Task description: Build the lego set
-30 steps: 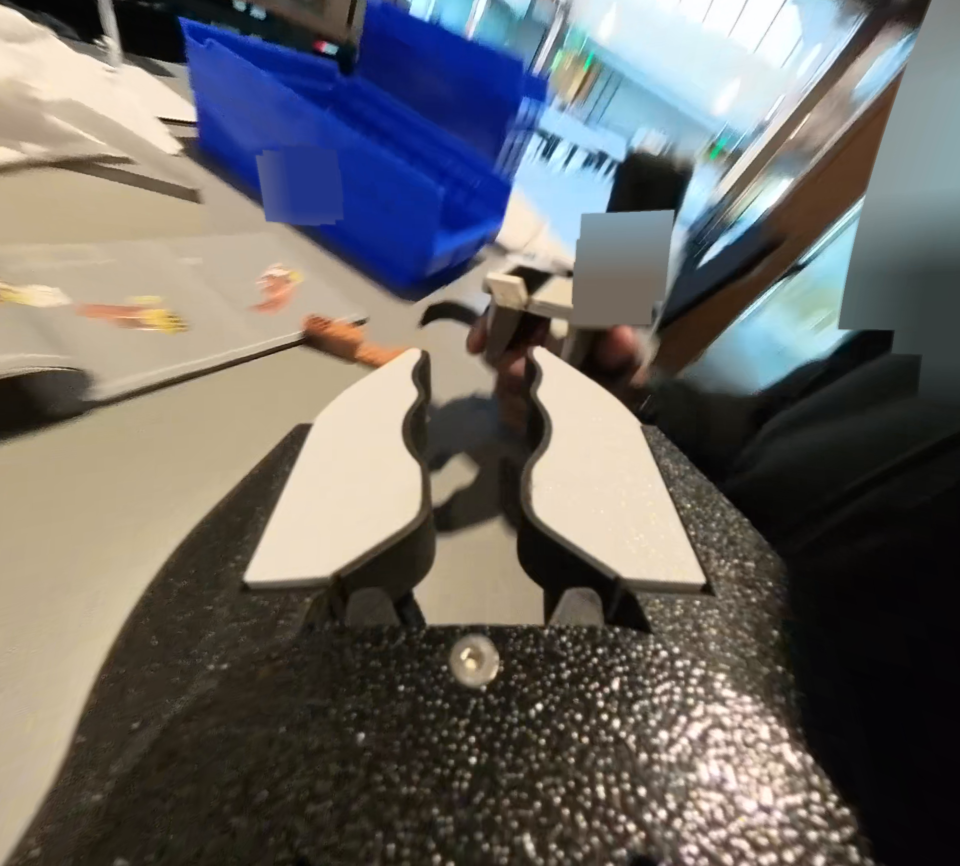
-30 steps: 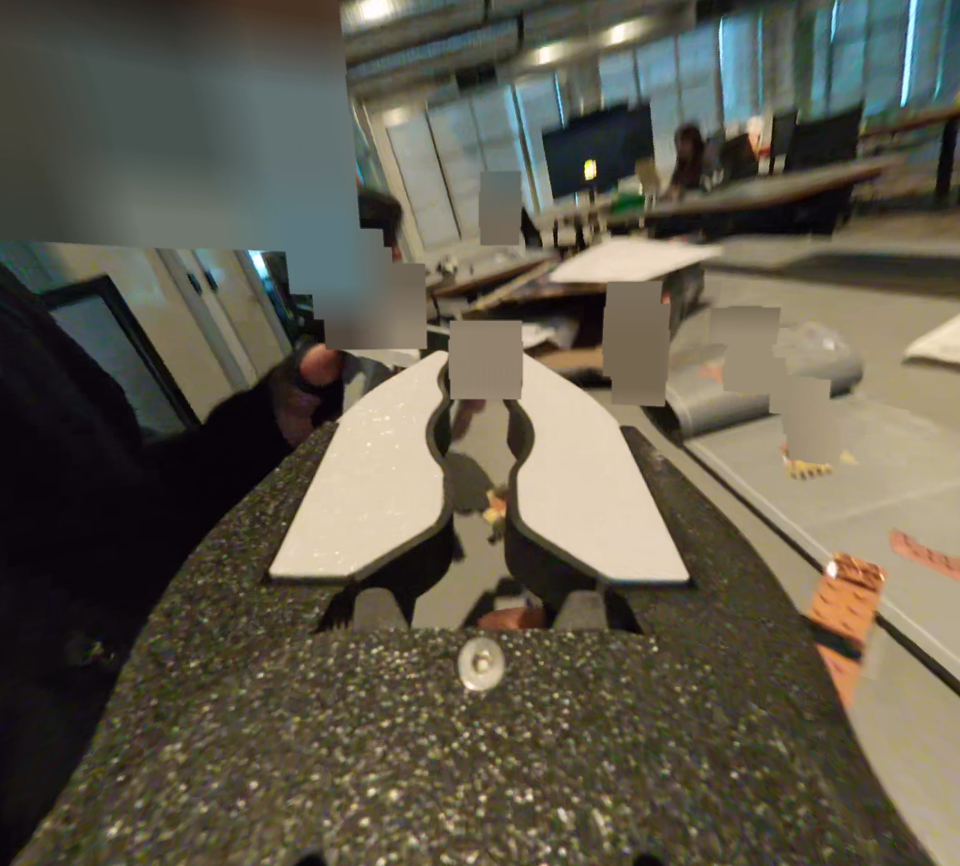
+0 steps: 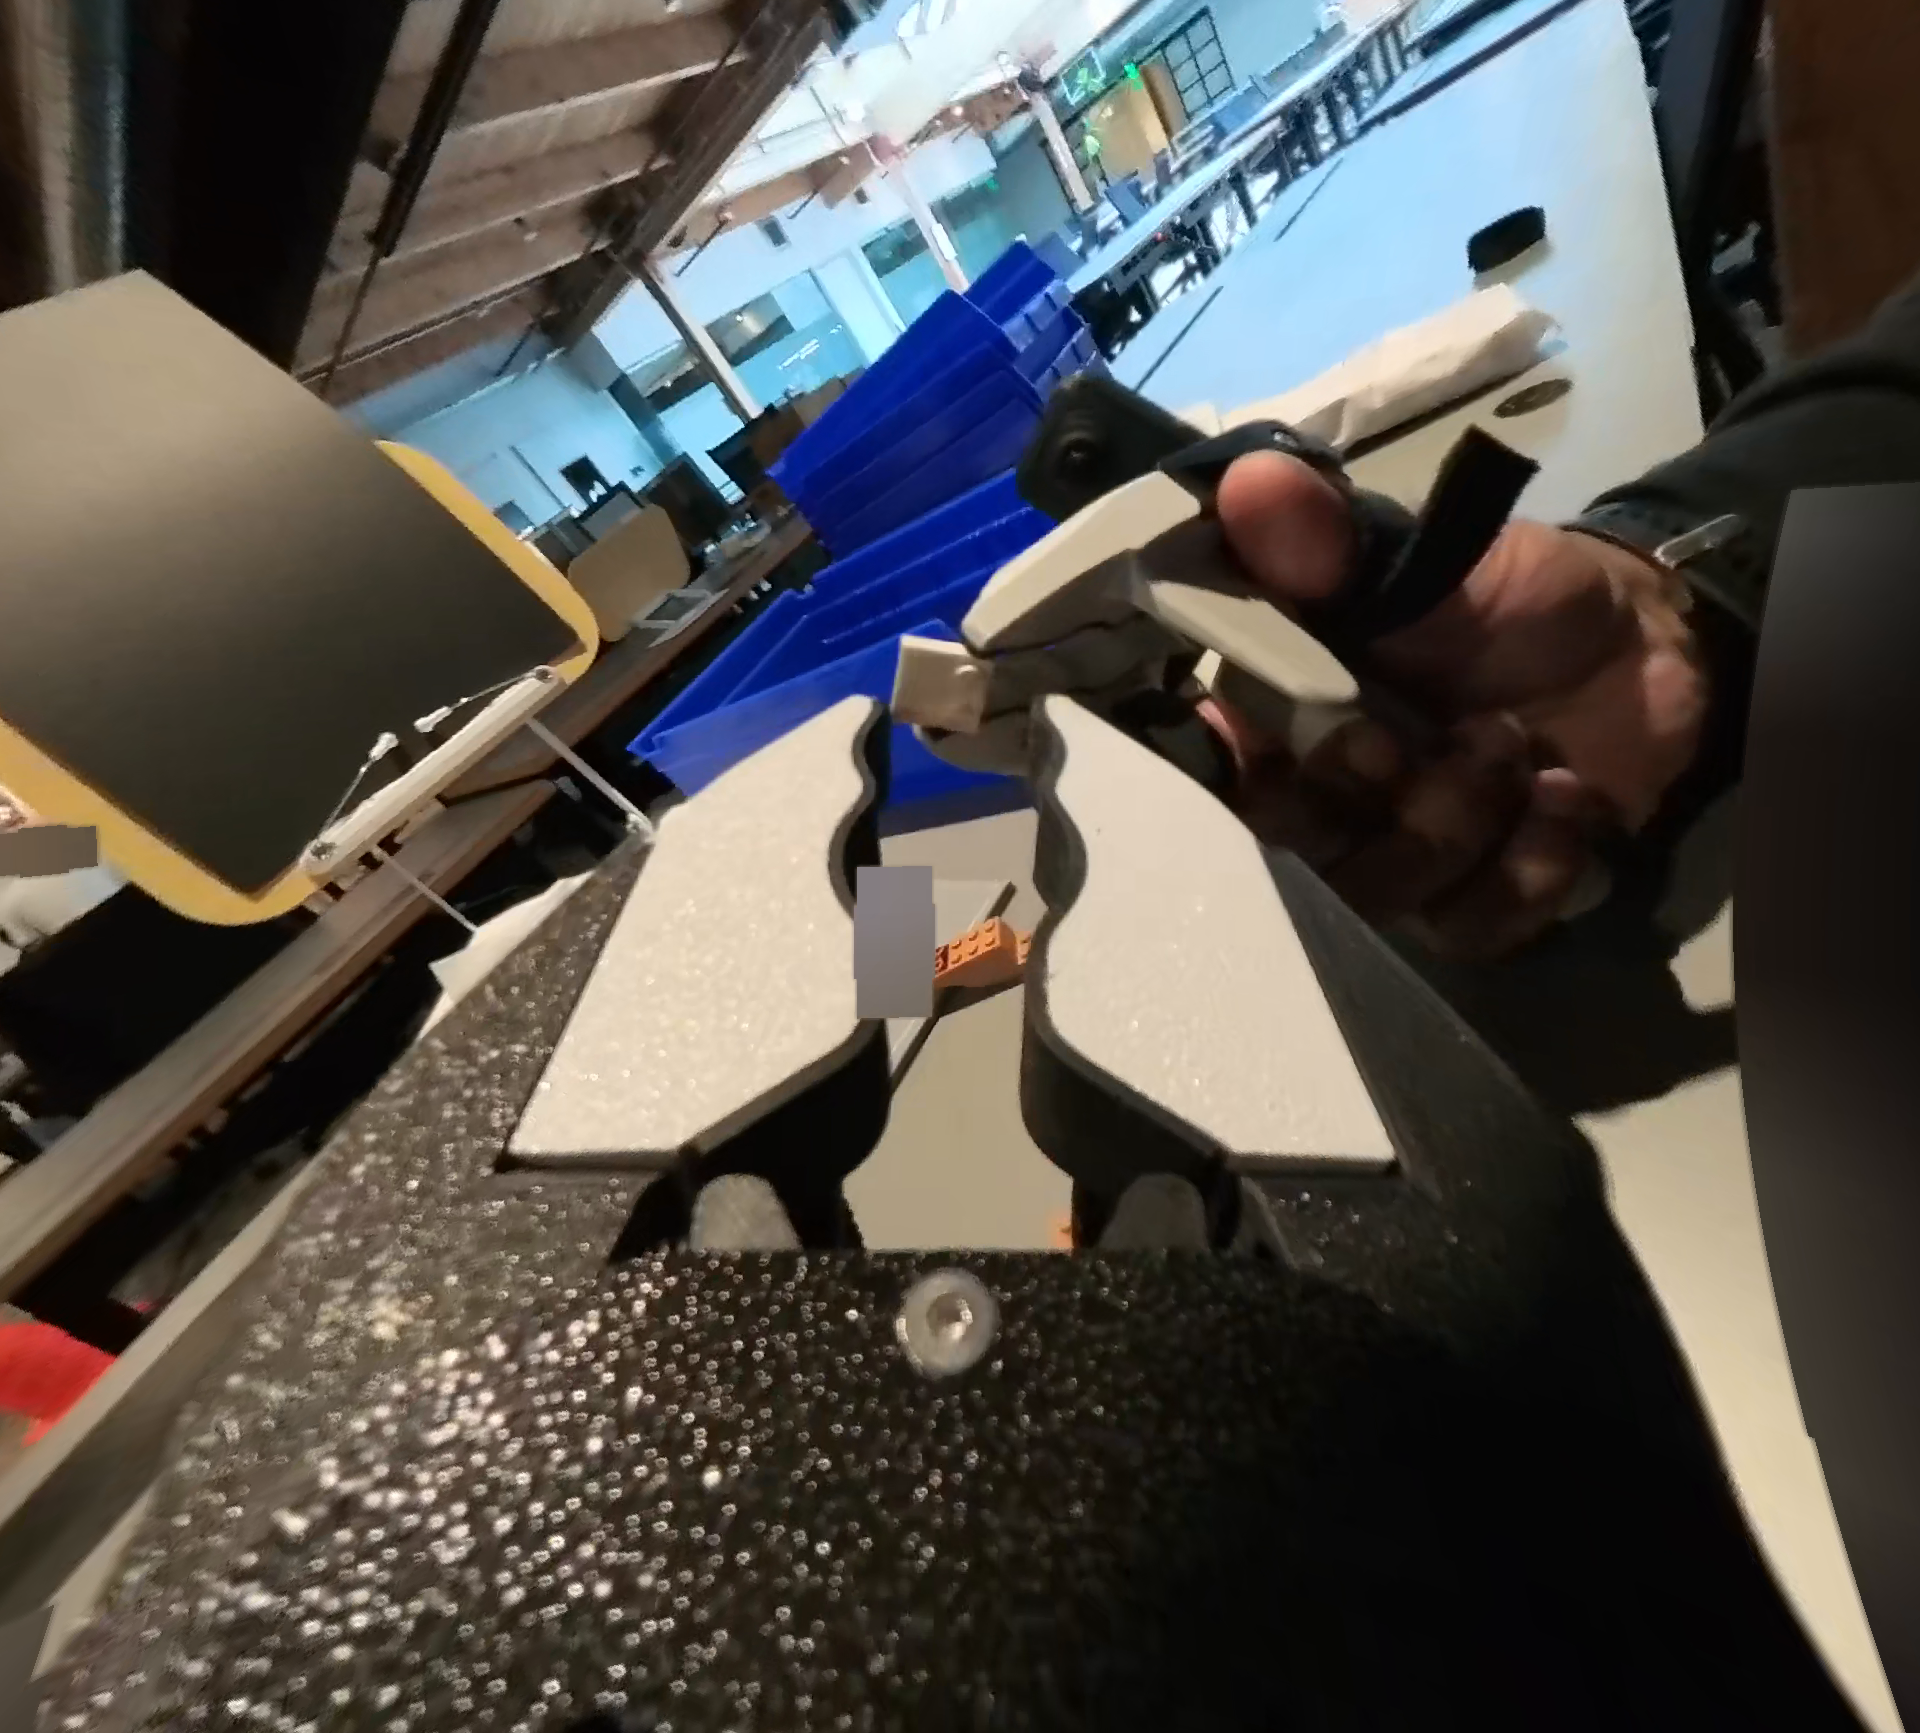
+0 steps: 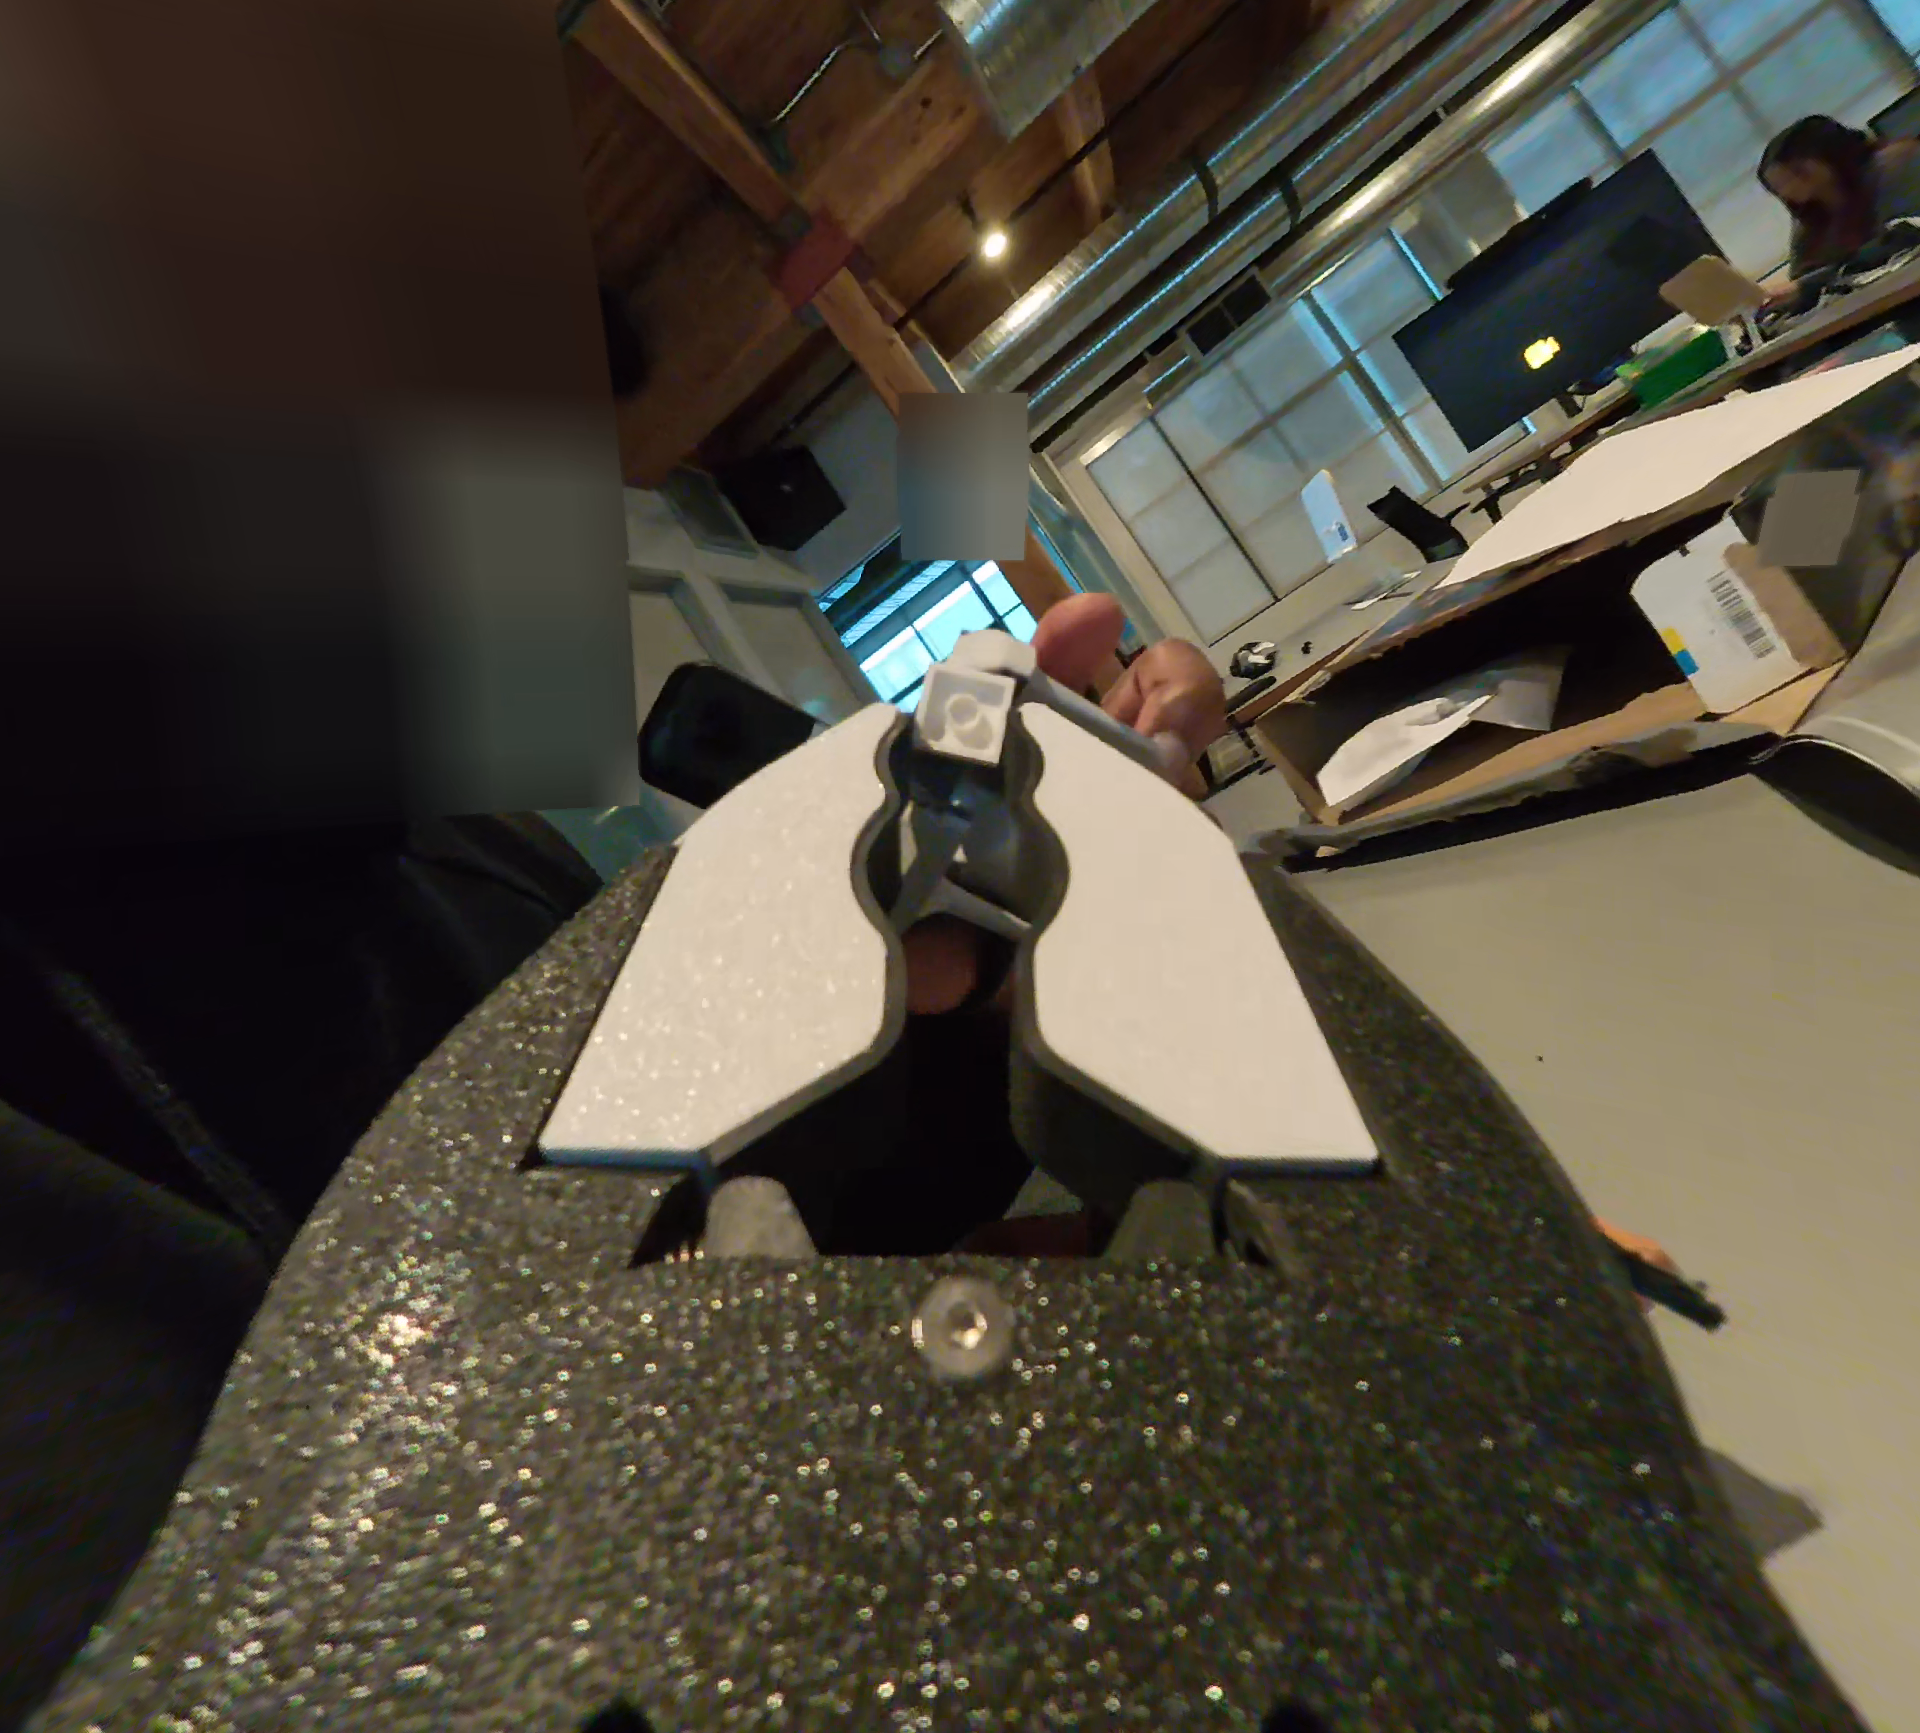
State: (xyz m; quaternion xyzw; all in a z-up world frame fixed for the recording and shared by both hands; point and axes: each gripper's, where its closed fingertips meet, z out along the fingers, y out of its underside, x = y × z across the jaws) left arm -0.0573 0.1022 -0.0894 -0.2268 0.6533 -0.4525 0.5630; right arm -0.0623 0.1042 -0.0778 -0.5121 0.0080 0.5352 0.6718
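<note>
The right gripper [image 4: 961, 753], held in a hand [image 3: 1496, 707], pinches a small white lego piece [image 4: 966, 715] at its fingertips, raised above the desk [image 4: 1621, 1008]. The left gripper [image 3: 961, 743] stands spread with nothing between its fingers, its tips just beside that piece. An orange lego brick [image 3: 977, 948] lies on the desk beyond it, before blue bins [image 3: 894, 561].

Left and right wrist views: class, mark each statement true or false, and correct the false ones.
1. The left gripper grips the orange brick. False: its fingers stand apart and empty; the brick lies beyond them.
2. The right gripper holds a small pale piece at its tips. True.
3. Blue bins stand beyond the grippers. True.
4. The cardboard box is sealed shut. False: its flap stands open.
</note>
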